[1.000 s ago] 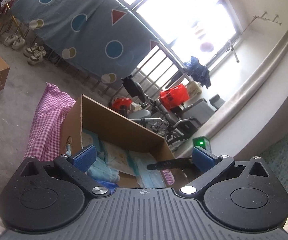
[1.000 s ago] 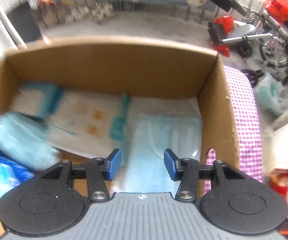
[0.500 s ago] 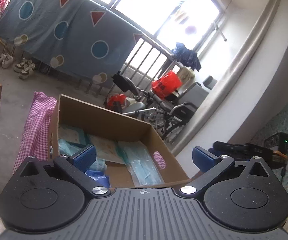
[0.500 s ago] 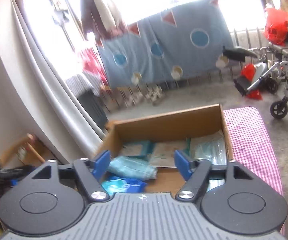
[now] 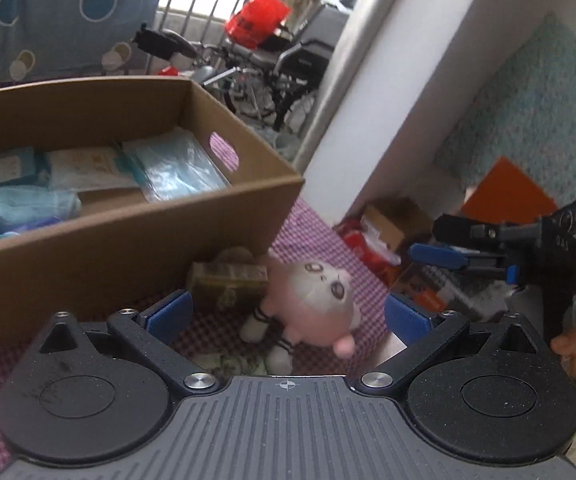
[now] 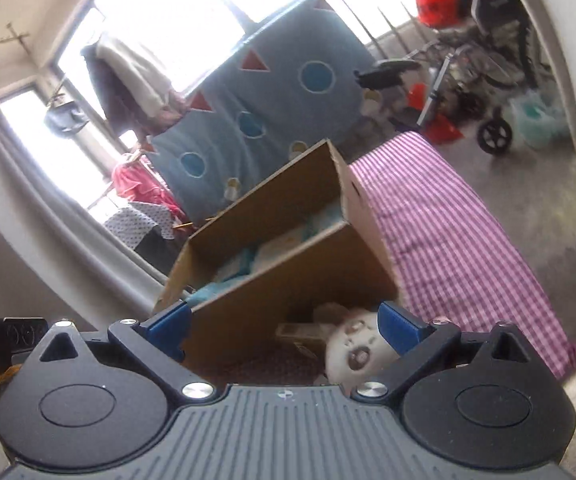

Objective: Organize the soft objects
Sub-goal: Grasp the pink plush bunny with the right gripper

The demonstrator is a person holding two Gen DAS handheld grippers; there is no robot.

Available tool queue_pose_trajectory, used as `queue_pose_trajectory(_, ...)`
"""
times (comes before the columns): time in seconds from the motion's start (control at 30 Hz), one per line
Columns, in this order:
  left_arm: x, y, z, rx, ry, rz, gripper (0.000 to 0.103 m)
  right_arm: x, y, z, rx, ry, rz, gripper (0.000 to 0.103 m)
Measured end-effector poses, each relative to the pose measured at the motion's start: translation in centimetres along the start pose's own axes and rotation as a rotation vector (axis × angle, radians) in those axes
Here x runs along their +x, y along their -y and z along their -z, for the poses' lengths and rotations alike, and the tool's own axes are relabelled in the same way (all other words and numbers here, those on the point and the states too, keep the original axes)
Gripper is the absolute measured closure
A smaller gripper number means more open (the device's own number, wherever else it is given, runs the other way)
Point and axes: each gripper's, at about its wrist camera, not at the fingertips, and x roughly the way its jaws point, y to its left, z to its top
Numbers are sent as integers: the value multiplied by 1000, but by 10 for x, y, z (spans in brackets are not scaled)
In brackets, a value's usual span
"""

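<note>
The open brown cardboard box (image 5: 128, 236) sits on my table under its purple-and-white checked cloth (image 6: 447, 240), holding pale blue packets (image 5: 176, 168). Just beside the box's near corner lies a pink-and-white plush toy (image 5: 315, 304), touching a small olive-green carton (image 5: 228, 280). My left tongs (image 5: 286, 314) stand wide apart and empty before the toy; my right tongs (image 6: 284, 322) have just been opening, nothing between them.

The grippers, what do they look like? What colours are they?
Both the left gripper and the right gripper look alike: black jointed arms with silver screws, two round black discs, a ribbed grey body, and blue fingertip pads.
</note>
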Motion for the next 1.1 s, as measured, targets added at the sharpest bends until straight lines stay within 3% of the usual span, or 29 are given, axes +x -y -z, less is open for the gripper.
queue_pose_trajectory(0.17, 56, 26, 14, 110, -85, -39, 3, 12, 39, 20, 123, -27, 45, 2)
queue_pose_trajectory(0.3, 82, 30, 12, 100, -133, -31, 10, 25, 54, 21, 162, -59, 36, 5)
queue_pose_trajectory(0.67, 110, 23, 8, 43, -243, 19, 17, 63, 60, 18, 112, -148, 97, 16)
queue_pose_trajectory(1.1, 120, 26, 3, 41, -231, 42, 17, 68, 49, 17, 61, -154, 109, 23)
